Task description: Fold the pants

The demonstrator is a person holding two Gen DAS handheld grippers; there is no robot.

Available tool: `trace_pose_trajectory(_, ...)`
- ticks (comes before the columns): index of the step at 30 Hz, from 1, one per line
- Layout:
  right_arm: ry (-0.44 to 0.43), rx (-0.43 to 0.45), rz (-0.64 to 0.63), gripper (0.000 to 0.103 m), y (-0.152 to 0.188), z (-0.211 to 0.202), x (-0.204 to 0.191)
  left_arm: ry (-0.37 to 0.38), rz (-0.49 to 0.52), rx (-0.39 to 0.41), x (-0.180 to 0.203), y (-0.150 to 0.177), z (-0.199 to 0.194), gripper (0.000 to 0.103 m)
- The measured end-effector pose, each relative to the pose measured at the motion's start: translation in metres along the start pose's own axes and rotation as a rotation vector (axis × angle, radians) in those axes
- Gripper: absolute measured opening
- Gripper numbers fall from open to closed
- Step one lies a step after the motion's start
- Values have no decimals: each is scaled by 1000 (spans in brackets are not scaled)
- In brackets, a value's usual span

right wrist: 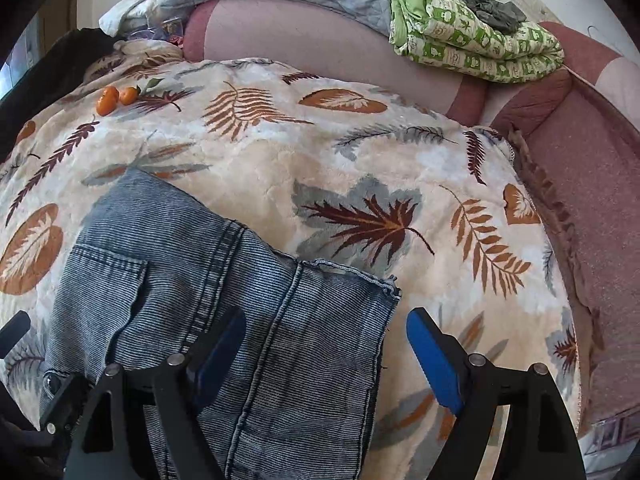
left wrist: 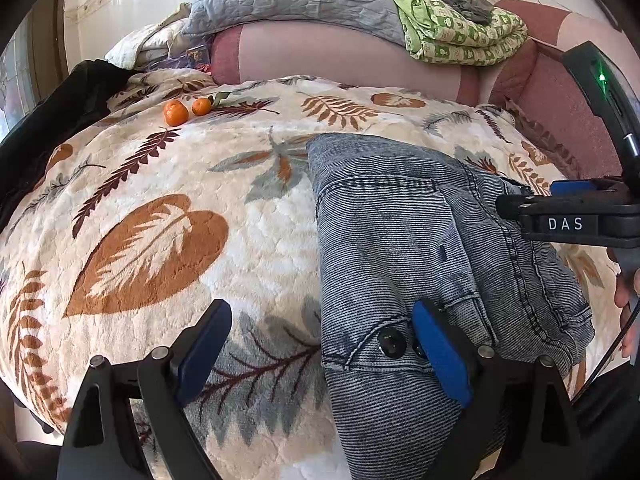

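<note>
Left wrist view. The jeans point(left wrist: 420, 248) lie as a compact folded bundle on the leaf-print blanket point(left wrist: 160, 200), hem layers stacked over the waistband end, whose dark buttons point(left wrist: 391, 342) show near my lower edge. I judge the folding largely done: the legs are doubled over and no loose length trails out. What may remain is a final squaring or pressing flat; the top layer rides slightly askew. My left gripper point(left wrist: 326, 354) stands wide apart, clamping nothing. Its right pad point(left wrist: 440, 356) lies over the denim beside the buttons; whether it touches I cannot tell. Its left pad point(left wrist: 204, 344) is over bare blanket, clear of the jeans. The bundle's left edge falls between the two pads. The right gripper point(left wrist: 560, 216) comes in from the jeans' right side, above the fabric. Two tangerines point(left wrist: 186, 110) sit well beyond the jeans, toward the pillows.

Right wrist view. The jeans point(right wrist: 248, 320) fill the lower left, their frayed hem corner point(right wrist: 390, 284) pointing right across the blanket point(right wrist: 400, 160). My right gripper point(right wrist: 328, 356) is spread wide, nothing pinched. Its left pad point(right wrist: 224, 344) is over the denim; its right pad point(right wrist: 434, 360) is over bare blanket just beyond the jeans' right edge. That edge runs between the pads, unheld. The tangerines point(right wrist: 116, 98) are far off, up and left of the jeans.
</note>
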State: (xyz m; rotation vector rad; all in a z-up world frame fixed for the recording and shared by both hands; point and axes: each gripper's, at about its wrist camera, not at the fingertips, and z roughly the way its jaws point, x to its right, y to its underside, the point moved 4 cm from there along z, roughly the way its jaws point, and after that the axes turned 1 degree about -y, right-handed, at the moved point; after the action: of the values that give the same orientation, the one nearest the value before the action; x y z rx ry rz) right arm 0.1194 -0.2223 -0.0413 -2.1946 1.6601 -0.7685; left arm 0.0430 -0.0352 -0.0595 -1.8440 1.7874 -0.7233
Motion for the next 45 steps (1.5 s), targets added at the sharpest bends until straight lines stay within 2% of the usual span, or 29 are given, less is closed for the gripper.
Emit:
trace_pose_trajectory(12, 45, -5, -67, 85, 9, 10, -5, -5, 5, 3, 2, 0, 1, 93)
trace_pose_trajectory(45, 29, 37, -66, 85, 15, 14, -5, -16, 9, 18, 5, 1, 1, 93)
